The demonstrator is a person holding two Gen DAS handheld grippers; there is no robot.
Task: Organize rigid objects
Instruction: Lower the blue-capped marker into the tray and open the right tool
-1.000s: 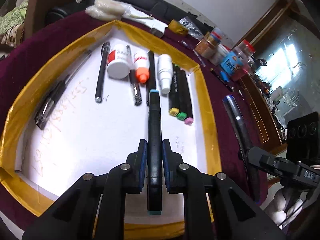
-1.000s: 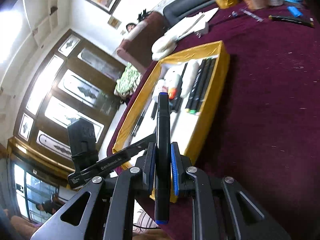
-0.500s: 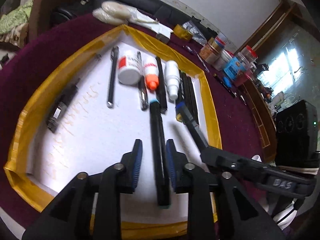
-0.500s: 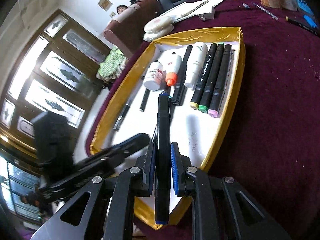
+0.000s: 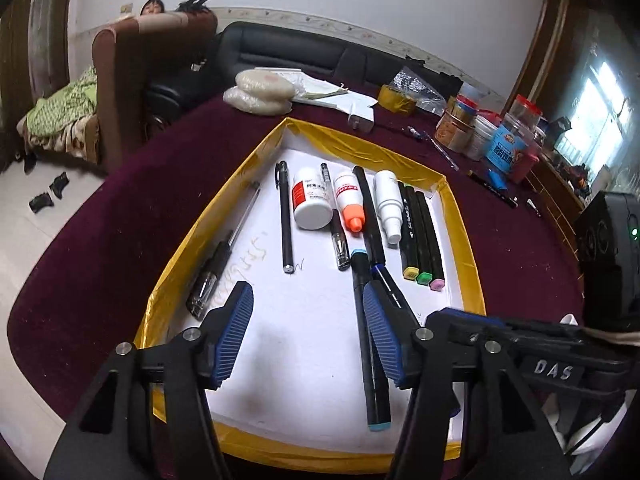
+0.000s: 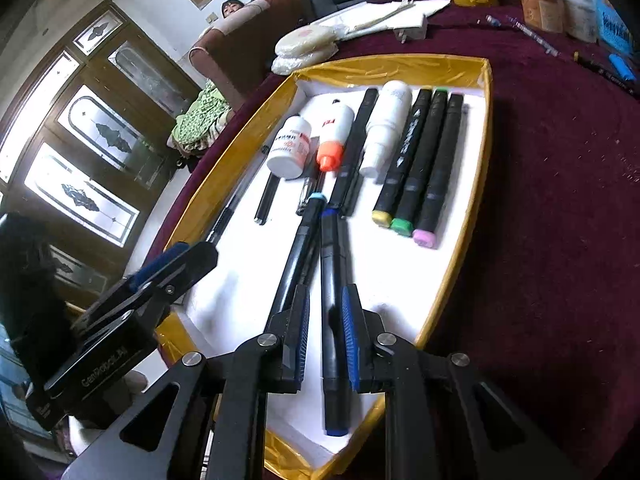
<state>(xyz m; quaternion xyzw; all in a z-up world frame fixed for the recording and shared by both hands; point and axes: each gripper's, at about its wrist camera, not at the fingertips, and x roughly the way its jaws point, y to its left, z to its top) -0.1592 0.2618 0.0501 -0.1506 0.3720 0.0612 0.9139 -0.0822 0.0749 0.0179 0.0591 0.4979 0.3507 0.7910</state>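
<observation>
Markers going into the yellow-edged tray on the maroon tabletop.

My left fingers have just been opening and now stand apart, pressing nothing; the light-blue-capped marker lies flat on the tray's white floor, just beside the right-hand pad. My right fingers stay closed on the dark-blue-capped marker, its far tip angled close to the other marker's tip. Beyond them lie three markers with yellow, green and pink caps, side by side, plus small white bottles and pens.
</observation>
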